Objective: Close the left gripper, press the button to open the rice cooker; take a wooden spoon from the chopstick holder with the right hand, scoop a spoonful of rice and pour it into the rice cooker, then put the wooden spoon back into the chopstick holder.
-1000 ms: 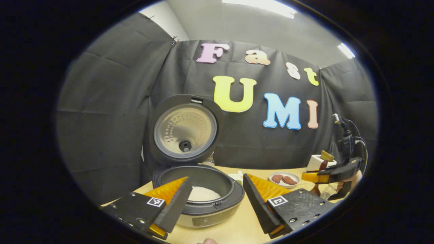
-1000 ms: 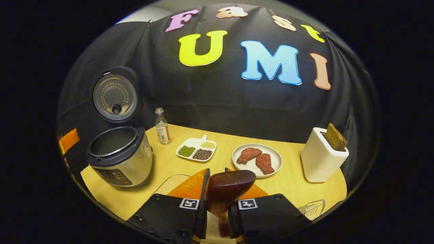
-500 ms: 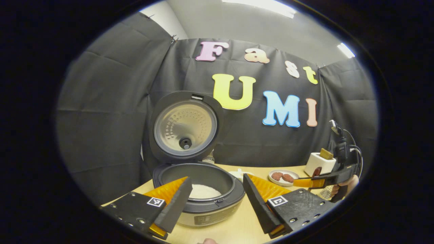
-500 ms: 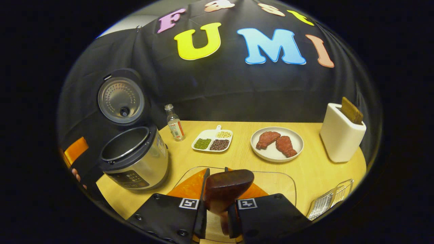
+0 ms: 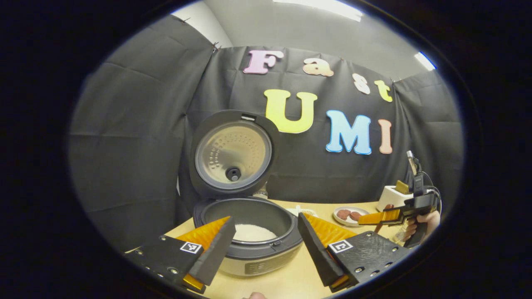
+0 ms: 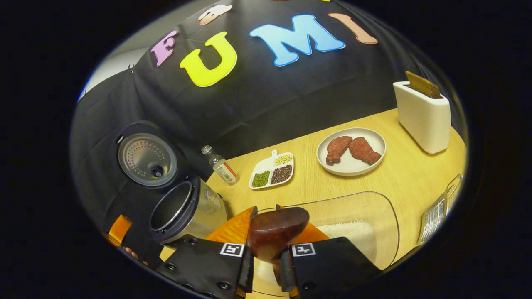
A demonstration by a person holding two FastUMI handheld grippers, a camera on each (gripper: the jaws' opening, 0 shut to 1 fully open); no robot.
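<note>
The rice cooker [image 5: 253,245] stands open with its lid [image 5: 232,155] upright and white rice in the pot. My left gripper [image 5: 264,224] is open just in front of the cooker, its fingers to either side of the pot's front. My right gripper [image 6: 266,214] is shut on the dark wooden spoon [image 6: 277,229], whose bowl points forward over a clear container of rice [image 6: 357,232]. In the left gripper view the right gripper [image 5: 384,216] hangs over the table at far right, held by a hand [image 5: 420,226]. In the right gripper view the cooker [image 6: 185,209] sits at lower left.
On the wooden table [image 6: 399,178] lie a plate with two pieces of meat [image 6: 351,151], a divided dish of beans [image 6: 272,170] and a small bottle [image 6: 222,167]. A white box with a brown slab [image 6: 422,112] stands far right. A wire basket [image 6: 440,205] sits at the right edge.
My right gripper has rolled and moved over the clear rice container with the spoon still in it. The left gripper has hardly moved and stays open.
</note>
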